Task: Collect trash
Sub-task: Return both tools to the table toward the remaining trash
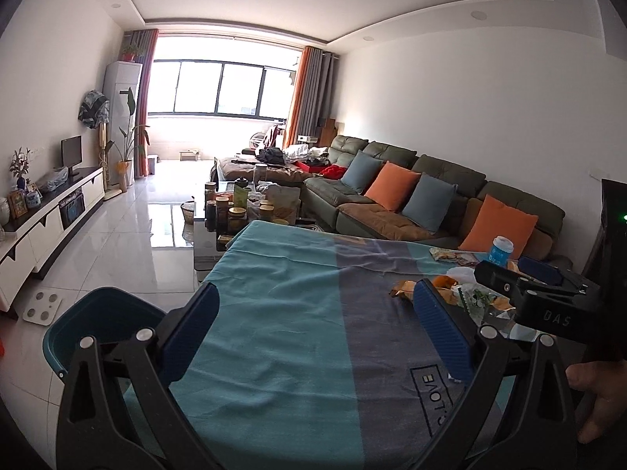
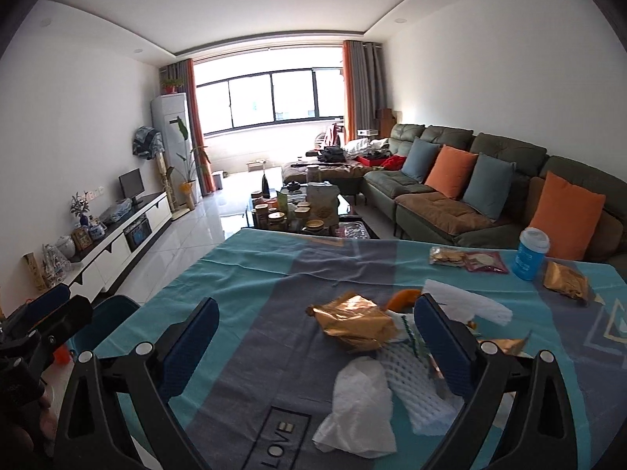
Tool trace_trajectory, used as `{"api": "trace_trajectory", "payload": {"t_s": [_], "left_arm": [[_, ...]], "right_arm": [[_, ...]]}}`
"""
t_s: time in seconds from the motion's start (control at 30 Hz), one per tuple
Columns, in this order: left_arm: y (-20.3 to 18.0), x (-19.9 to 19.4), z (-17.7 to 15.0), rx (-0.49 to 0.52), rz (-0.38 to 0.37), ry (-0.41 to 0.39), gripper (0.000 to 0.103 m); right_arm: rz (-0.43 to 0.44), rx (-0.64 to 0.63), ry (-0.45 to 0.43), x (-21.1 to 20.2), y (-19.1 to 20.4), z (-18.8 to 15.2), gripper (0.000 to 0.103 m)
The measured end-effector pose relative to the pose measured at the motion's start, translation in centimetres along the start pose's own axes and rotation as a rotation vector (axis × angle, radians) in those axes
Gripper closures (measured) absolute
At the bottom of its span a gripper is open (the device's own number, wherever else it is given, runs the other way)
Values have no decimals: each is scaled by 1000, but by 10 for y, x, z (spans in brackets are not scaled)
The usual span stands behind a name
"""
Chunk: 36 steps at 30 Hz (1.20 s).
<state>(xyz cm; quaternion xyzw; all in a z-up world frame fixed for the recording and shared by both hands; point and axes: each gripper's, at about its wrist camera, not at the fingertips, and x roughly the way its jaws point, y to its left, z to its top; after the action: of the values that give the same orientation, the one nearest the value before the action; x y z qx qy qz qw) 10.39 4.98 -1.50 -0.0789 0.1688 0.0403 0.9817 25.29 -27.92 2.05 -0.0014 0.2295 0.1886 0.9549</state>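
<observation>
Your right gripper (image 2: 315,346) hangs jaws wide, empty, over the table (image 2: 243,274). The gold wrapper (image 2: 352,325) lies between its fingers, just ahead, probably untouched. Your left gripper (image 1: 313,331), also spread and empty, sits farther left, beside the teal bin (image 1: 98,313).

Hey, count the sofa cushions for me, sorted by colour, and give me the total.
Orange cushions: 2
Blue cushions: 2
Total: 4
</observation>
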Motion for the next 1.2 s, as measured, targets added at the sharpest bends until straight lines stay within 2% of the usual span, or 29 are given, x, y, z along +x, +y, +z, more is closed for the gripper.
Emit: {"api": "trace_trajectory", "payload": {"t_s": [0.33, 0.5, 0.77, 1.2], "left_arm": [[-43, -5, -22, 35, -21, -11, 5], [-50, 0, -32, 45, -38, 30, 5], [-59, -8, -44, 70, -56, 49, 5], [-69, 13, -46, 95, -79, 90, 5]], "right_arm": [[-105, 45, 14, -30, -29, -37, 7], [-135, 60, 28, -44, -35, -50, 7], [-156, 91, 30, -60, -46, -65, 7], [-185, 114, 35, -69, -58, -72, 7]]}}
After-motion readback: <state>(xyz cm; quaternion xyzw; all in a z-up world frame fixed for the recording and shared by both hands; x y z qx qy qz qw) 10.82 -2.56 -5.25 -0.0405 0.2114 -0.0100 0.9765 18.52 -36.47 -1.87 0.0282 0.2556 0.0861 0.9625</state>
